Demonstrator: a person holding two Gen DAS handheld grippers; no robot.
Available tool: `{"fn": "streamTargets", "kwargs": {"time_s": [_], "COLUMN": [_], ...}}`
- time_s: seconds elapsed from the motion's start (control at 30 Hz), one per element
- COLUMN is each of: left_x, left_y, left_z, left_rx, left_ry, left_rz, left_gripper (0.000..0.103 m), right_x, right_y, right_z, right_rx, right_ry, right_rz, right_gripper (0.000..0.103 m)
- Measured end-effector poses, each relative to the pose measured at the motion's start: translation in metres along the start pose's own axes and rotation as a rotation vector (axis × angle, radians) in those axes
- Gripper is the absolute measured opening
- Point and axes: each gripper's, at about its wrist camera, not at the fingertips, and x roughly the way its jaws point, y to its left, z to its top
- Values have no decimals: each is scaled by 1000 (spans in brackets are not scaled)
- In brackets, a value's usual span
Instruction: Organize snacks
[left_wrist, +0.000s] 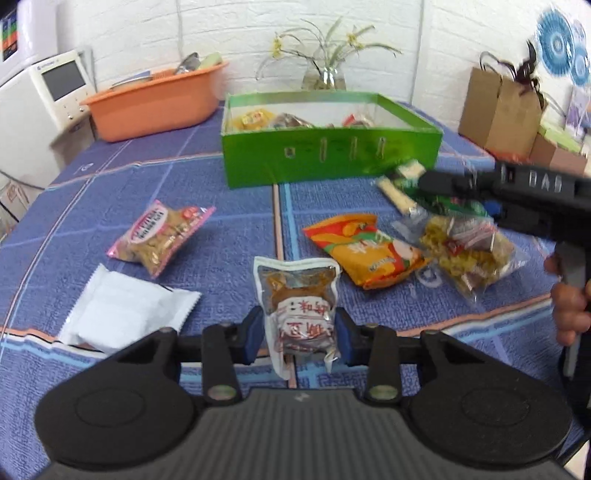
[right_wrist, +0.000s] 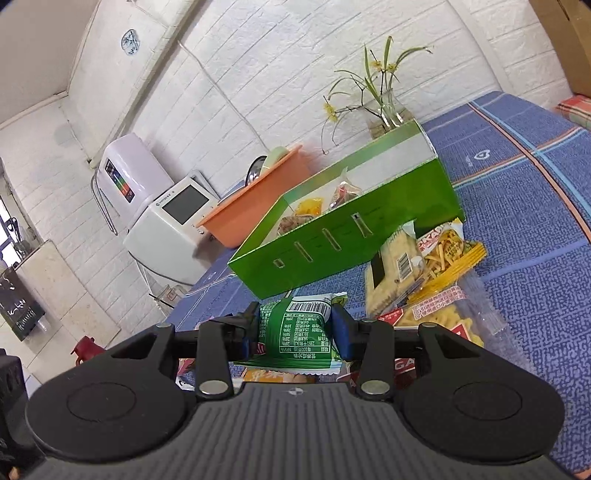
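- Landmark is the open green cardboard box (left_wrist: 328, 155) on the blue checked tablecloth (left_wrist: 110, 192), and it's got a few snacks in it already.
- Loose in front of the box, to its left: a pink-edged clear bag of brown bites (left_wrist: 160, 236) and a plain white foil packet (left_wrist: 125, 310).
- The left gripper (left_wrist: 299, 332) is clamped on a clear pouch of brown snack with a red-and-white label (left_wrist: 301, 302), straight in front of the box.
- The right gripper (right_wrist: 291, 328) is pinching a green wrapped packet with a barcode (right_wrist: 295, 328), by the box's right front corner.
- Looks like we're mid-pickup with both, so I'd guess next is carrying each over the box wall and letting go.
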Motion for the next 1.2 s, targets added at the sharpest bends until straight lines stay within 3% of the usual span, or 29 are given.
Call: {"fn": "streamTargets", "kwargs": {"time_s": [0.13, 0.27, 0.37, 0.47, 0.6, 0.73, 0.83, 0.9, 0.93, 1.0, 1.1, 1.2], "left_x": [-20, -28, -21, -5, 34, 86, 115, 132, 136, 143, 147, 136], "left_y": [20, 30, 28, 25, 17, 9, 15, 16, 17, 20, 26, 29], "left_z": [14, 38, 63, 96, 145, 178, 177, 179, 178, 178, 178, 179], "left_rx": [-59, -81, -78, -87, -119, -138, -183, -151, -144, -142, -154, -143], "left_ry": [-78, -175, -234, -270, -269, -220, -214, -151, -155, -166, -166, -215], "left_rz": [-11, -9, -54, -135, -211, -200, -203, -220, -212, -193, -174, -135], "left_gripper": [39, 39, 39, 39, 39, 39, 39, 39, 39, 40, 42, 64], "right_x": [4, 7, 4, -3, -2, 32, 61, 74, 80, 88, 89, 70], "right_y": [-4, -7, -6, 0, 3, -9, -22, -28, -30, -36, -35, -26], "right_z": [-1, -3, 1, 22, 62, 96, 109, 110, 109, 107, 110, 114], "right_rx": [28, 100, 177, 176, 131, 149, 139, 112, 99, 90, 65, 30], "right_ry": [17, 32, 8, -75, -209, -208, -199, -200, -200, -192, -179, -249], "right_rz": [21, 96, 168, 180, 87, 14, -65, -134, -160, -176, -221, -229], "right_gripper": [71, 70, 70, 70, 70, 70, 70, 70, 71, 76, 103, 103]}}
